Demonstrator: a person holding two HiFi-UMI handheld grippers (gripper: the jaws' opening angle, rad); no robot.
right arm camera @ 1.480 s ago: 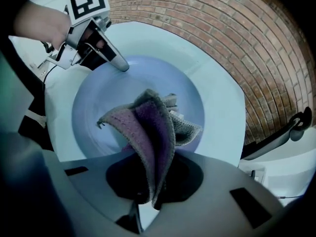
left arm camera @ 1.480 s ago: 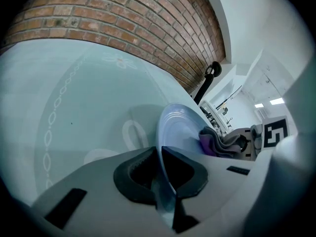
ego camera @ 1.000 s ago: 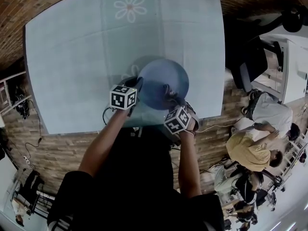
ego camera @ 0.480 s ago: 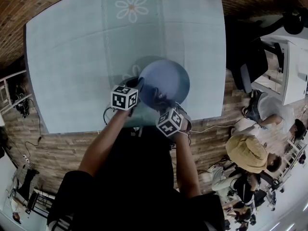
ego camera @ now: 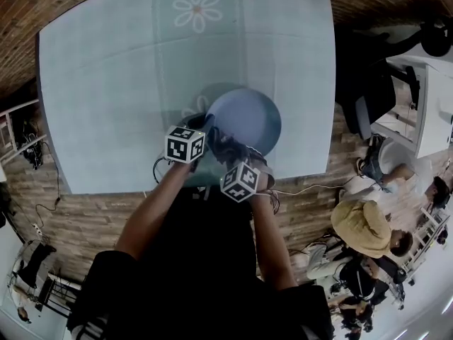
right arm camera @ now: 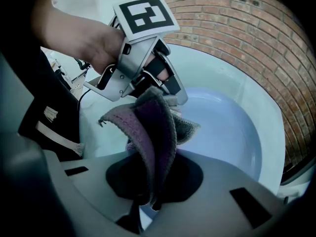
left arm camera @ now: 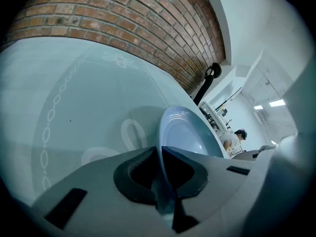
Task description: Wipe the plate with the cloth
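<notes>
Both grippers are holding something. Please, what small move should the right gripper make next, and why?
Probably sweep the right gripper away from the left gripper so the cloth rubs across the open face of the plate. That gripper is shut on the rim, holding the plate tilted; the cloth sits bunched beside it, most of the face bare.

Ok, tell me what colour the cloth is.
Purple, greyish on its other face; the cloth shows best in the right gripper view.

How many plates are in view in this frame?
1. The plate is held by its rim in the left gripper, over the table's near side, beside the cloth in the right gripper. No others show.
</notes>
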